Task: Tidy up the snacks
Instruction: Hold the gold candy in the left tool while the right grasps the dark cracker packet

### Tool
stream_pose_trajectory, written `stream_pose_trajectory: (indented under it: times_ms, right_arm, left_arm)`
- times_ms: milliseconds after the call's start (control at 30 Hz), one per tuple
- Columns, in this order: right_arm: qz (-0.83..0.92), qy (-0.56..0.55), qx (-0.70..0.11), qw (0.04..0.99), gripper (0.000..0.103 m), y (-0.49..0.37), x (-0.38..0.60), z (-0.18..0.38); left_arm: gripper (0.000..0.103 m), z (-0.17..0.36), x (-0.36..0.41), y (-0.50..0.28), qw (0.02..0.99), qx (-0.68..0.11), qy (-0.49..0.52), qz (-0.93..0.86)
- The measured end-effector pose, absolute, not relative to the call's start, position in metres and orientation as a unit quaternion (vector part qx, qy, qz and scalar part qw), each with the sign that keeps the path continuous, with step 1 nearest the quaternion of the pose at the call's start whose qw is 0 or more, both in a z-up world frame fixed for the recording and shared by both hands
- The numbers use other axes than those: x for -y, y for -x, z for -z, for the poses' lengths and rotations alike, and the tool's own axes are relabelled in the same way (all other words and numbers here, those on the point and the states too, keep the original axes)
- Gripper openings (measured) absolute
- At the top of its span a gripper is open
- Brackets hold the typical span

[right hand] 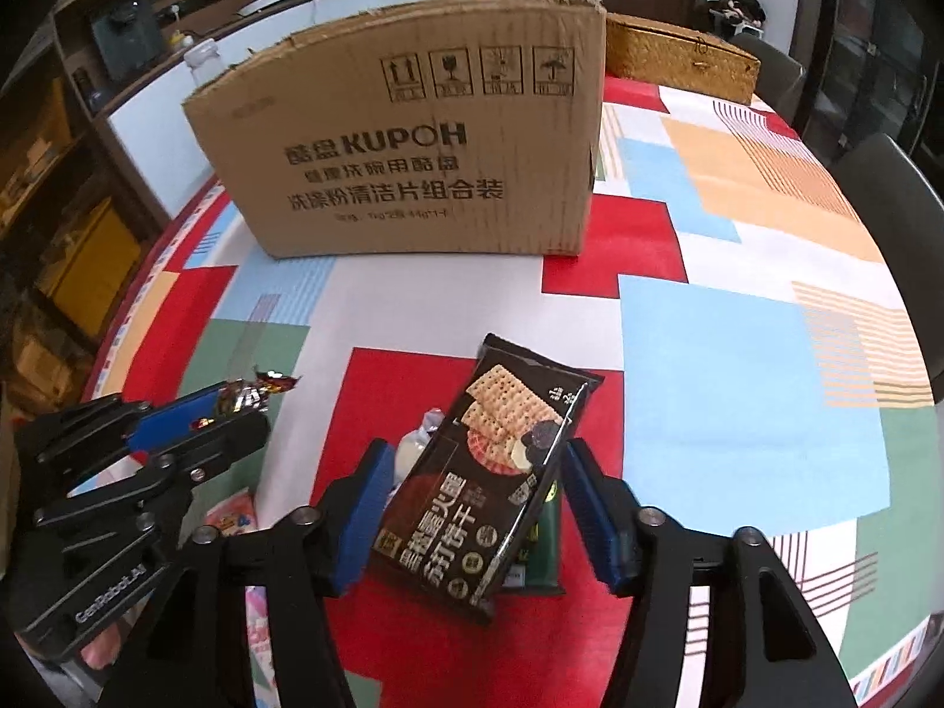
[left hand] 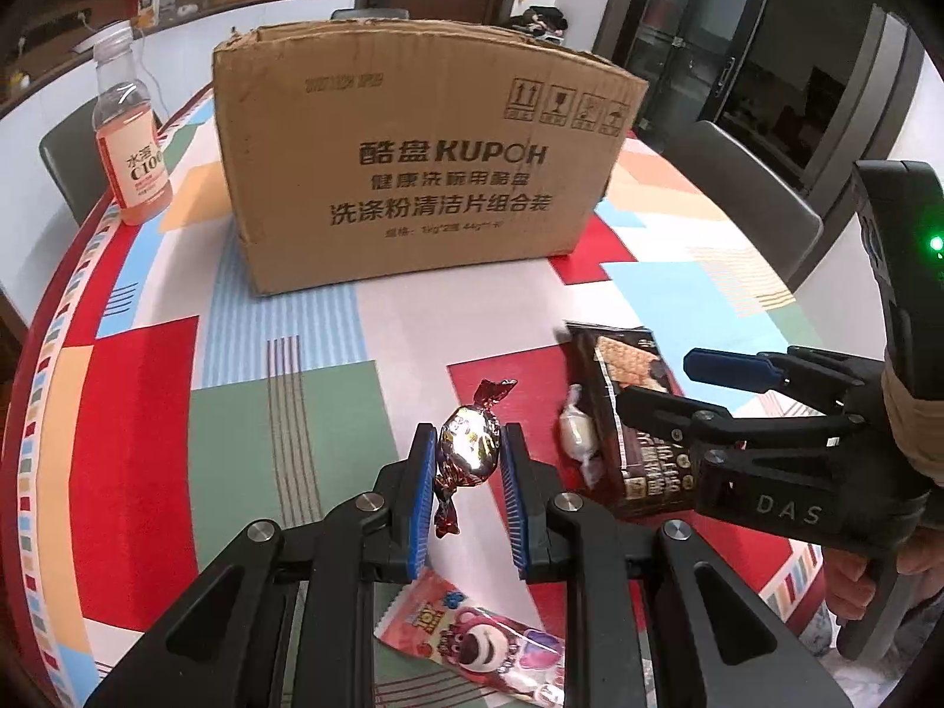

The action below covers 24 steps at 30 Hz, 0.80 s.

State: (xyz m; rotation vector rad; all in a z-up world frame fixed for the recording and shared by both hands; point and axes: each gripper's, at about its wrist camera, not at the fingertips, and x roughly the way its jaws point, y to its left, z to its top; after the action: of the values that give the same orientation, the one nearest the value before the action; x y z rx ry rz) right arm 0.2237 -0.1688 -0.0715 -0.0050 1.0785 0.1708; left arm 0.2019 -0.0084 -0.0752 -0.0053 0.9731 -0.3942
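Foil-wrapped candy (left hand: 469, 443) pinched in left gripper (left hand: 469, 448), lifted off tabletop (left hand: 377, 330), in front of cardboard box (left hand: 425, 159). Black cracker pack (right hand: 495, 484) tilted between pads of right gripper (right hand: 475, 507), jaws spread, contact unclear. White candy (left hand: 575, 430) touching pack's left edge. Pink bear packet (left hand: 472, 643) nearest, well short of box.

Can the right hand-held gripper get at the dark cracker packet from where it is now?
Probably yes. The right hand-held gripper is open with the dark cracker packet already between its fingers, nothing covering it. A white candy lies close beside the packet and could get nudged.
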Motion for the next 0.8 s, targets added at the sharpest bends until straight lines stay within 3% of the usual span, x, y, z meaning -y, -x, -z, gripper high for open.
stream_pose_trajectory:
  times_ms: [667,800]
  right_arm:
    - [-0.044,0.034,-0.521,0.851,0.062,-0.239,0.164,0.095]
    - [-0.043,0.038,-0.517,0.854,0.051,-0.238,0.165,0.095]
  left_arm:
    - [0.022,0.087,0.014,-0.212,0.861,-0.476,0.002,0.181]
    - [0.022,0.086,0.017,-0.212,0.860,-0.476,-0.001,0.181]
